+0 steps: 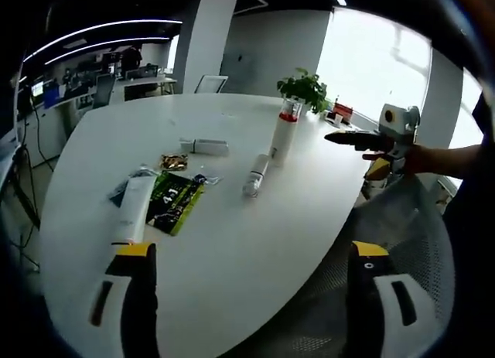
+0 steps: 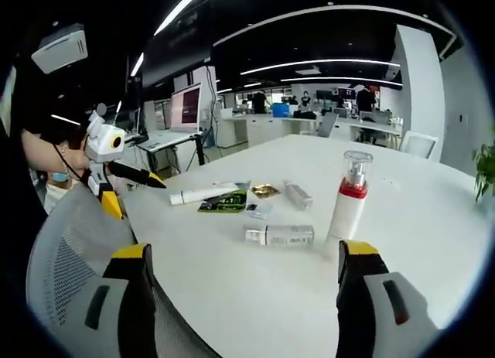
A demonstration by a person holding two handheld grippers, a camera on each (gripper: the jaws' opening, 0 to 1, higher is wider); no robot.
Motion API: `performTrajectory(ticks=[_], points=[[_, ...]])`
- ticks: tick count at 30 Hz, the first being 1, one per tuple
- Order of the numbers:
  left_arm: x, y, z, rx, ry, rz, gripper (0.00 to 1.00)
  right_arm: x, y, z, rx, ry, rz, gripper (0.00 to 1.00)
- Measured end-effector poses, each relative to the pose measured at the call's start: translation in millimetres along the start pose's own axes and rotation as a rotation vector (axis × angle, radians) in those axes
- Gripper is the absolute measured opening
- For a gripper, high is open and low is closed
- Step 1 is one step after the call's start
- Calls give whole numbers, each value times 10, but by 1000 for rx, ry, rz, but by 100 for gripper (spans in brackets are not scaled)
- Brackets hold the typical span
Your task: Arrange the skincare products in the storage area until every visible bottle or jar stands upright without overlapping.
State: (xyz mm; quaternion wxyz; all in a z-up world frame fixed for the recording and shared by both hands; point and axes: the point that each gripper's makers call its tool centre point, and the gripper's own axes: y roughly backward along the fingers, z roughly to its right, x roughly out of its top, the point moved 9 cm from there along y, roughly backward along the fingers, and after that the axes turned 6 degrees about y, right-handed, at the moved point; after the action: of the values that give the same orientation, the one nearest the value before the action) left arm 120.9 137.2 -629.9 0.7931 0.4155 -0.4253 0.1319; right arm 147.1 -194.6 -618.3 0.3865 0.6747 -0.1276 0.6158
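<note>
Left tongs (image 1: pixel 247 296) and right tongs (image 2: pixel 246 296): both spread wide, released, holding nothing, hovering over near table edge beside mesh chair (image 2: pixel 66 250).
Table (image 1: pixel 255 242): white, carries all products.
Pump bottle (image 2: pixel 348 196): red collar, upright, likely already done.
White tube (image 1: pixel 133 211): lying flat across green packet (image 1: pixel 176 202); overlap needs fixing.
Small bottle (image 1: pixel 255 176): on side, near pump bottle.
Box (image 2: pixel 280 235): flat.
</note>
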Motion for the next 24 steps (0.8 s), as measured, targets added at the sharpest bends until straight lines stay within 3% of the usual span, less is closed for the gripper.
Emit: performTrajectory(ticks=[12, 24], points=[[15, -62, -3, 10, 4, -23, 98, -5, 16, -2, -4, -9, -2, 98], [15, -118, -152, 43, 15, -55, 97, -20, 9, -19, 3, -13, -13, 98]])
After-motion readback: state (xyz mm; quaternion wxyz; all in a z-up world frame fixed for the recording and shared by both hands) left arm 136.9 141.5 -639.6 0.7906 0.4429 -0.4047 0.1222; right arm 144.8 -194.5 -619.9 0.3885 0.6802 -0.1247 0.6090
